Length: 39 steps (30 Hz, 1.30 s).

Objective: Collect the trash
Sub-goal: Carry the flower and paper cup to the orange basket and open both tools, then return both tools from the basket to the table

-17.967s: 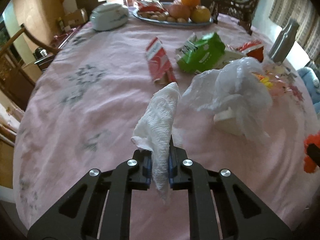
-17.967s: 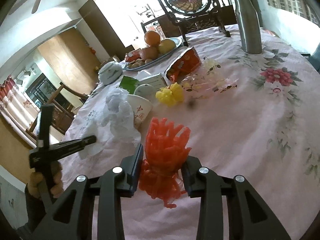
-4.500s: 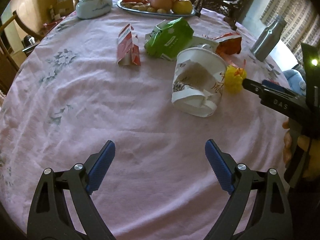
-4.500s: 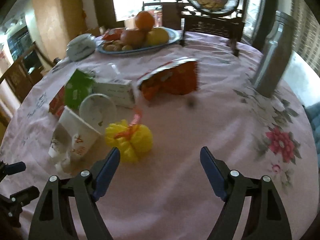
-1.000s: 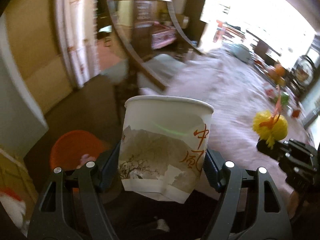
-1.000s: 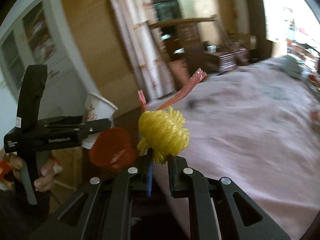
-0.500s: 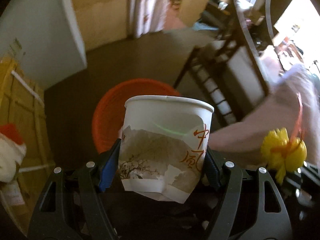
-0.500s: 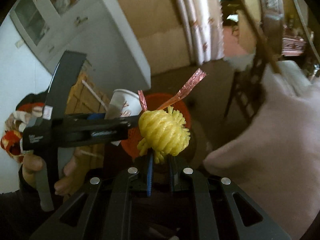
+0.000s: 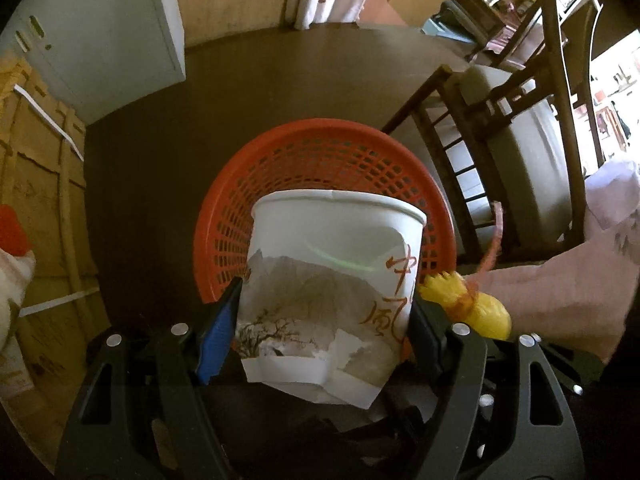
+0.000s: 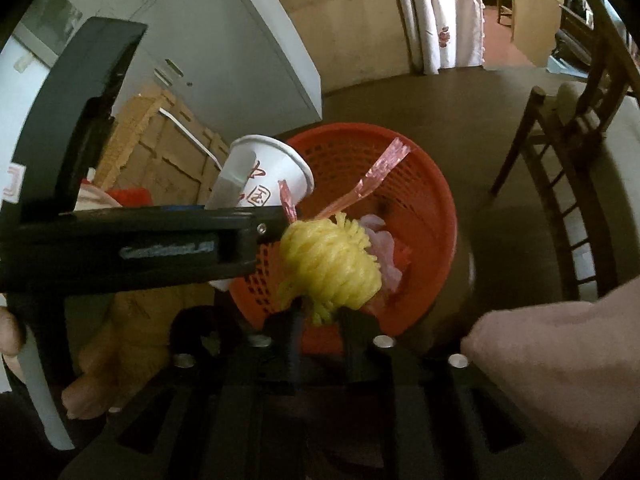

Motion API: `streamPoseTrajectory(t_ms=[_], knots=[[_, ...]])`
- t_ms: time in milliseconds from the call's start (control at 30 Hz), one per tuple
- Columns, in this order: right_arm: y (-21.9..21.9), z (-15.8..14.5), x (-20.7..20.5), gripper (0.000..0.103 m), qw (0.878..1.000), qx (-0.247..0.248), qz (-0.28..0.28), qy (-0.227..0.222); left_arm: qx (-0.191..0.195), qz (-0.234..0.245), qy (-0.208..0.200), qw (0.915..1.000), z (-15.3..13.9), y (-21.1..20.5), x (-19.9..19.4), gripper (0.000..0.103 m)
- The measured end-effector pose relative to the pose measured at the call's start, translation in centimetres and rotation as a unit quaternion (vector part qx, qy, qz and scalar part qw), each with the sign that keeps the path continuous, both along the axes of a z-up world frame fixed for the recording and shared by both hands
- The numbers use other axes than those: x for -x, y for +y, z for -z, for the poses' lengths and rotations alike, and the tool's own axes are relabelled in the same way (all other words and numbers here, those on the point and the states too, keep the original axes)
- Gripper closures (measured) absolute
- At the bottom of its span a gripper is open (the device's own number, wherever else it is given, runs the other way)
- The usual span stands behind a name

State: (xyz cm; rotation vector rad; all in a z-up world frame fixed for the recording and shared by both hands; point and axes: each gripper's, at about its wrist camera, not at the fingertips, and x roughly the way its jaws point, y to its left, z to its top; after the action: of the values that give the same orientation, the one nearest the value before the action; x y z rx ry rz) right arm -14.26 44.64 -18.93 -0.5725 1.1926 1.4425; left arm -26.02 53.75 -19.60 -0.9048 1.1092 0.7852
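Observation:
A white paper cup [image 9: 336,248] with red characters and a torn base sits upright between the blue pads of my left gripper [image 9: 324,292], which is shut on it above the orange mesh basket [image 9: 320,132] on the floor. In the right wrist view, a yellow mesh ball [image 10: 328,256] with a pink ribbon sits at the tips of my right gripper [image 10: 320,312]. Its jaws are opening, and the ball's tail lies loose between them, over the basket [image 10: 420,184]. Pale crumpled trash [image 10: 384,248] lies inside. The cup [image 10: 264,168] also shows there, to the left.
A wooden chair [image 9: 500,100] stands right behind the basket. Cardboard boxes [image 9: 36,184] and a white cabinet [image 9: 100,40] are on the left. The pink tablecloth [image 9: 580,280] hangs at the right edge. A person's hand [image 10: 8,332] holds the left tool.
Both grippers have swung away from the table and down over the orange basket. The right jaws, tight on the yellow ball before, have parted. The cup stays gripped.

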Motion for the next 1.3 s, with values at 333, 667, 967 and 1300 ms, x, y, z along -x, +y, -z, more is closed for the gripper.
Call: streamPoseTrajectory(t_ms=[333, 667, 967, 1300], knots=[[-0.7, 0.6, -1.0, 0.055, 1.000, -0.002, 0.013, 0.016, -0.013, -0.010, -0.019, 0.9997, -1.5, 0.5, -0.3, 0.017], [-7.9, -6.9, -3.2, 0.039, 0.995, -0.089, 0.036, 0.020, -0.052, 0.009, -0.039, 0.9979, -5.8, -2.0, -1.4, 0.017], [-20.0, -16.1, -8.5, 0.024, 0.971, -0.149, 0.175, -0.067, -0.106, 0.135, -0.079, 0.9820, -11.9, -10.0, -7.1, 0.015], [-38.4, -19.4, -17.9, 0.016, 0.901, -0.156, 0.391, -0.107, -0.104, 0.288, -0.089, 0.9479, -13.9, -21.5, -15.6, 0.014]])
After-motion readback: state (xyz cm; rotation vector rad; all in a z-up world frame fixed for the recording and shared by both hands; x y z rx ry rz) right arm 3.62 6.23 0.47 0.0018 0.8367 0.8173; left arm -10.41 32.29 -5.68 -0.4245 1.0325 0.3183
